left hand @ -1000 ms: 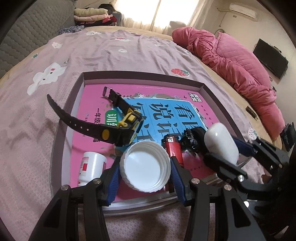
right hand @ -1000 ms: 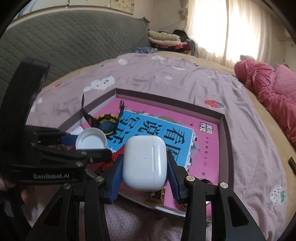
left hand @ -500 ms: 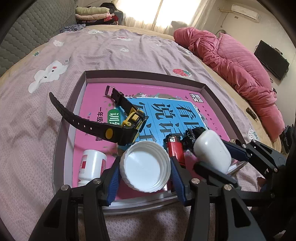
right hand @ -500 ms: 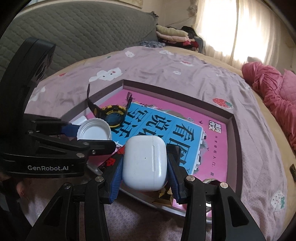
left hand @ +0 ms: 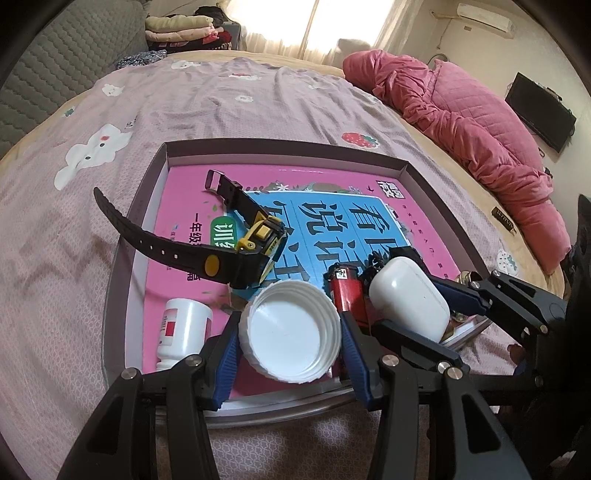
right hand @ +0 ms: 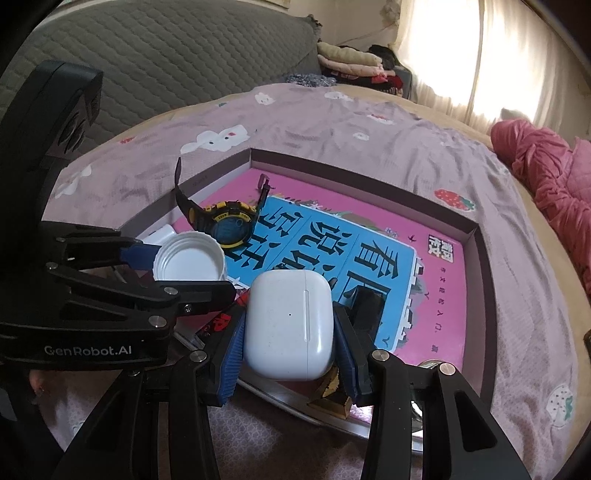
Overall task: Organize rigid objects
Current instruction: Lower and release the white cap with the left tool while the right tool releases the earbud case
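Note:
My left gripper is shut on a white plastic lid, held over the near edge of a shallow box lined with a pink and blue book. My right gripper is shut on a white earbud case, just right of the lid; the case also shows in the left wrist view. A black and yellow watch lies in the box, one strap over the left wall. A red lighter and a small white bottle lie near the front.
The box sits on a bed with a mauve patterned sheet. A pink quilt is bunched at the right. A small black object lies in the box beyond the case. Folded clothes lie at the far end.
Both grippers have shifted slightly towards the box with their loads; the earbud case sits lower and closer to the lid. Nothing was let go.

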### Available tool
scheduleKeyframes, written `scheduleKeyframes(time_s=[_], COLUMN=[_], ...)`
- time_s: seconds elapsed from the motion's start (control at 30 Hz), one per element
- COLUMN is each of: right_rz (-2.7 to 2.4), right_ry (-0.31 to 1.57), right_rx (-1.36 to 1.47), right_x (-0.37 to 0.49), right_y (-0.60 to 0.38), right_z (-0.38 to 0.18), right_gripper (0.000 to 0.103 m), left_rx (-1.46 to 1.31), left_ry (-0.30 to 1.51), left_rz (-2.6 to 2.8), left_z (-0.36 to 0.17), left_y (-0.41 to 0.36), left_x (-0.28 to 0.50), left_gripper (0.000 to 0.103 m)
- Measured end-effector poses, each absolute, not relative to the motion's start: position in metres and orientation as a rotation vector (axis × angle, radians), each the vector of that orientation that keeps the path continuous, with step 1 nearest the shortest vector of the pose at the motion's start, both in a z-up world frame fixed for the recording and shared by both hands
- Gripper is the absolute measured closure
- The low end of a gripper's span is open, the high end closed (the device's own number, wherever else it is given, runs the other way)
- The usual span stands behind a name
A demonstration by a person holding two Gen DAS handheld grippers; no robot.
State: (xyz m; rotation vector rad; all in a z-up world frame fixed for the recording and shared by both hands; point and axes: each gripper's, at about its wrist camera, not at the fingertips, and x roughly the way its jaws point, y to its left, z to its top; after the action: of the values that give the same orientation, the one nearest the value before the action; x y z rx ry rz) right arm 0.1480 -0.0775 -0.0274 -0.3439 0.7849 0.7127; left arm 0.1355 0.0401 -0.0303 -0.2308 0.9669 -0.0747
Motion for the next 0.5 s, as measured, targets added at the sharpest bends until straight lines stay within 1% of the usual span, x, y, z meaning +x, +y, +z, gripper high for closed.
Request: scheduleKeyframes(time_s=[0.3, 0.4, 0.5], right_rz=[0.718, 0.723, 0.704], right_ry=[0.792, 0.766, 0.700], right_rx=[-0.331, -0.351, -0.402], right_x=[0.150, 0.145, 0.136], right_y=[-0.077, -0.077, -0.079], right_z=[-0.028, -0.024, -0.016], right_gripper=[0.057, 0.057, 0.056], left_rx=[-0.240, -0.239, -0.236], left_ry=[0.966, 0.967, 0.970], left_rz=[-0.080, -0.082, -0.084], left_z=[-0.029, -0.029, -0.030], left_y=[0.041, 0.041, 0.040], left_x=[0.135, 0.136, 0.136], left_gripper=[0.052, 0.052, 0.052])
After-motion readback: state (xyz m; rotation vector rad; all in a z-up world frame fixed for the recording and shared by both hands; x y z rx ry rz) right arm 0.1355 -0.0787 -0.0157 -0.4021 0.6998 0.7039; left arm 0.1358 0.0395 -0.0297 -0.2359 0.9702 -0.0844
